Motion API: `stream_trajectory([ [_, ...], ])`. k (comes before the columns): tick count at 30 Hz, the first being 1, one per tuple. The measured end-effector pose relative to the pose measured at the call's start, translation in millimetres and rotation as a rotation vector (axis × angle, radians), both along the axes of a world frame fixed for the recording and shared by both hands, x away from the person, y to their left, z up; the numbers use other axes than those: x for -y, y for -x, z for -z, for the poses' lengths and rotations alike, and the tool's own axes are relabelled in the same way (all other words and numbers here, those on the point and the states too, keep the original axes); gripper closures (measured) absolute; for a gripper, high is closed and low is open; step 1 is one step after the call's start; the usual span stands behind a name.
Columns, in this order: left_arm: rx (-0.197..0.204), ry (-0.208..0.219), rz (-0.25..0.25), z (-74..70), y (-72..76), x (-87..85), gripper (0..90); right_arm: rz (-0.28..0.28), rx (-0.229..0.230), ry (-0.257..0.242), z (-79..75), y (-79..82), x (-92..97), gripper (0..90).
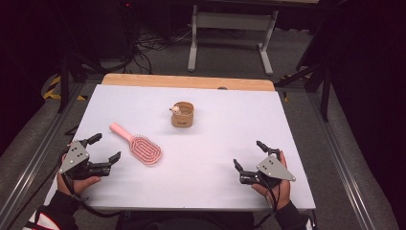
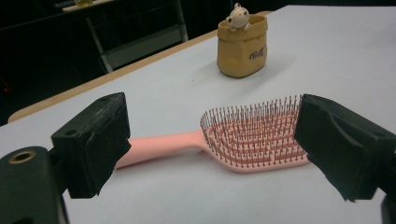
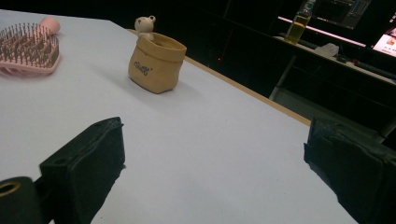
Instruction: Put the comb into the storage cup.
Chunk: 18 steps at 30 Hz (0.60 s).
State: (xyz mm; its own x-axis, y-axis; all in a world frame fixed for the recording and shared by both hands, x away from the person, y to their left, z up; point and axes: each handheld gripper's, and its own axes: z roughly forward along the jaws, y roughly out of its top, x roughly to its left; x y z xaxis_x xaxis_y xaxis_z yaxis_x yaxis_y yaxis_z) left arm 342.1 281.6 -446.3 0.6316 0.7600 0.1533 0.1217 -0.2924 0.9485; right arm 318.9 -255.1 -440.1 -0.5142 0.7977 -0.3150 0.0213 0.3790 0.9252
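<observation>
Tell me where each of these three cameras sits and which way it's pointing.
High view: above the person's table edge, looking forward and down; shows both hands, left gripper and right gripper.
Left gripper view: rides on the left gripper, facing the pink hairbrush between its open jaws.
Right gripper view: rides on the right gripper, facing the far table edge between open jaws.
All views share the brush and the tan pouch.

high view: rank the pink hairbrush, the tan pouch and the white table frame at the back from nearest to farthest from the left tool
1. Pink hairbrush: just right of the left tool, bristles up.
2. Tan pouch: mid-table, farther back and right, with a small bear figure on its rim.
3. White table frame: on the floor beyond the table's far edge.
</observation>
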Motion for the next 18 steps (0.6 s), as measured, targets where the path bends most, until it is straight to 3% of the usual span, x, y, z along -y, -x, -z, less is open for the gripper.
stream_trajectory([
  [5, -0.021, -0.009, -0.007, 2.0, -0.5, -1.4, 16.6, 0.015, -0.020, -0.021, 0.9, -4.3, 2.7, 6.0],
  [11, -0.032, 0.004, -0.003, -0.1, -3.0, -4.4, 31.0, 0.026, -0.037, -0.014, 3.5, -6.7, 2.4, 6.1],
  [13, -0.025, 0.006, 0.001, -3.4, -6.8, -3.2, 33.1, 0.030, -0.038, -0.012, 3.9, -7.0, 2.4, 6.1],
  [18, -0.020, -0.007, -0.002, -13.9, -21.3, 0.0, 47.9, 0.029, -0.054, -0.006, 6.4, -10.3, 2.2, 6.6],
])
